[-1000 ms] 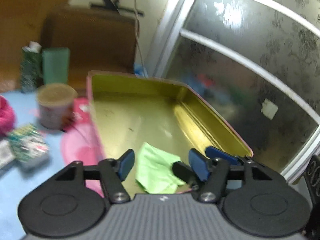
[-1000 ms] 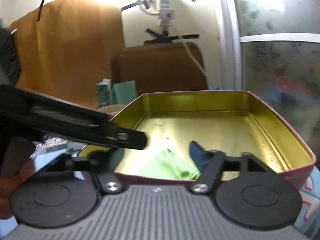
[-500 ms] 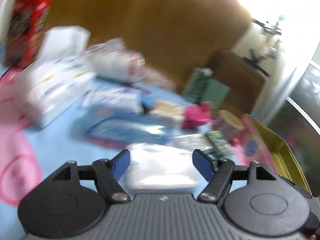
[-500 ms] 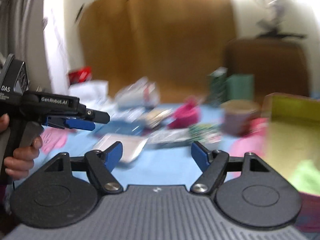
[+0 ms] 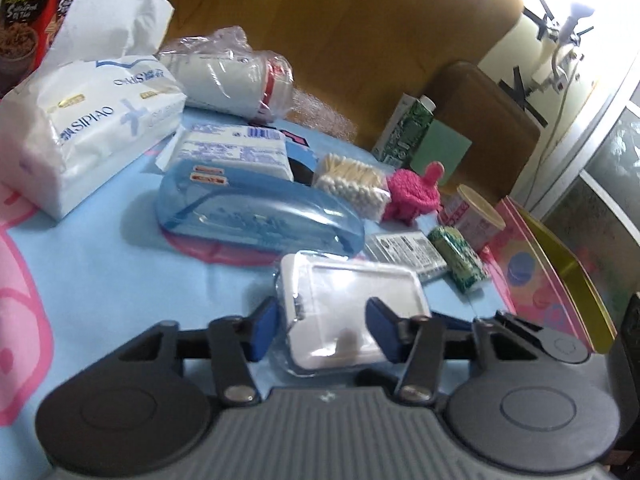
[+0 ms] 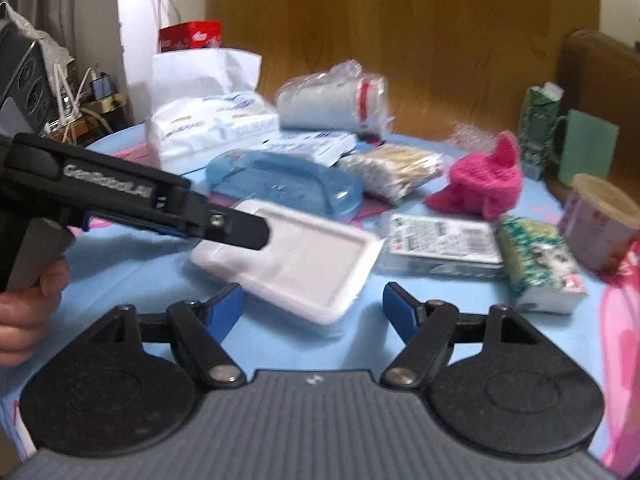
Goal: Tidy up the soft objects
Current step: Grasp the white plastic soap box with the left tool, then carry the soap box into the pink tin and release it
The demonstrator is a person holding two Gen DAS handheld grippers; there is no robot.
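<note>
Two grippers work over the cluttered blue table (image 5: 100, 264). The left gripper (image 5: 322, 328) is clamped on the near end of a white pack in clear wrap (image 5: 348, 304), both blue pads pressing its sides; the pack lies on the table just in front of a blue plastic case (image 5: 256, 208). The right gripper (image 6: 312, 312) hovers just beside the same pack (image 6: 304, 260), its jaws closing slightly with nothing between them. A pink knitted piece (image 6: 480, 184) sits farther back.
</note>
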